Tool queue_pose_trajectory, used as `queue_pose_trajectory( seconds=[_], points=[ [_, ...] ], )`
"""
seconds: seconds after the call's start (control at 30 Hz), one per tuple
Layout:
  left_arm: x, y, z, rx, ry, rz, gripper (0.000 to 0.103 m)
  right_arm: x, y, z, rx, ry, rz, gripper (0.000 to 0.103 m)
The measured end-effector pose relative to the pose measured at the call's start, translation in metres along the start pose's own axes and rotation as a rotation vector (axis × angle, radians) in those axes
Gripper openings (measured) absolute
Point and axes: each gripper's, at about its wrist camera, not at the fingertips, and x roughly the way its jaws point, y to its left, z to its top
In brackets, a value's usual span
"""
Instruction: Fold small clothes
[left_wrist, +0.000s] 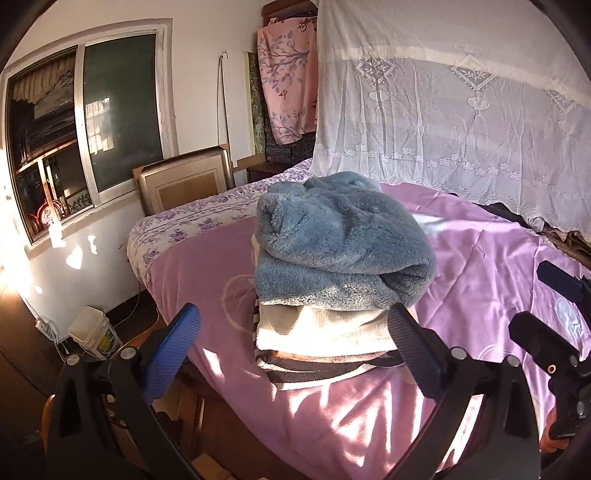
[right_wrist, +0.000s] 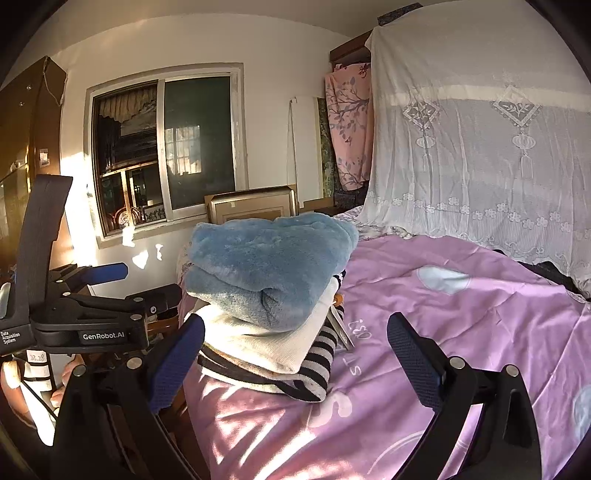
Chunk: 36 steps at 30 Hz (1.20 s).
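Note:
A folded stack of small clothes sits on the pink bedspread (left_wrist: 480, 273) near the bed's left edge. On top lies a fluffy blue garment (left_wrist: 340, 240) (right_wrist: 266, 266), under it a cream knit piece (left_wrist: 317, 328) (right_wrist: 273, 339), and at the bottom a black-and-white striped one (left_wrist: 317, 369) (right_wrist: 317, 369). My left gripper (left_wrist: 295, 339) stands open just in front of the stack, nothing between its fingers. My right gripper (right_wrist: 295, 350) is open too, its left finger (right_wrist: 177, 365) close beside the stack's near corner. The right gripper (left_wrist: 554, 332) also shows at the left wrist view's right edge, and the left gripper (right_wrist: 107, 275) at the right wrist view's left.
A white lace cloth (left_wrist: 461, 110) hangs over furniture behind the bed. A framed panel (left_wrist: 184, 181) leans under the window (left_wrist: 85, 122). A white bucket (left_wrist: 94, 332) and a power strip sit on the floor left of the bed. The bedspread (right_wrist: 461, 314) stretches to the right.

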Motion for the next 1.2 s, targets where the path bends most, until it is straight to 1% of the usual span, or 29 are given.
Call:
queue_pose_trajectory(
  seconds=[0.1,0.23,0.3,0.73,1.03,1.1,1.2],
  points=[
    [0.0,-0.006,-0.001,0.021,-0.002,0.04,0.099,0.0,0.0,0.0,-0.002,-0.003,-0.002,0.099],
    [0.0,-0.015,-0.002,0.063,-0.003,0.136,0.099,0.0,0.001,-0.001,0.001,-0.005,-0.003,0.1],
    [0.0,-0.019,-0.002,0.076,-0.001,0.155,0.099,0.0,0.001,-0.001,0.0,-0.005,-0.004,0.1],
    [-0.007,-0.024,-0.001,0.077,-0.019,0.146,0.099,0.0,0.0,-0.001,0.003,-0.001,-0.004,0.1],
    [-0.014,-0.026,-0.001,0.08,-0.064,0.157,0.099,0.0,0.001,-0.001,-0.001,-0.005,-0.006,0.1],
    [-0.015,-0.028,-0.002,0.09,-0.069,0.142,0.099,0.0,0.001,-0.001,0.0,-0.005,-0.006,0.1],
    [-0.016,-0.033,-0.003,0.11,-0.07,0.146,0.099,0.0,0.0,-0.001,0.004,-0.006,-0.004,0.1]
  ],
)
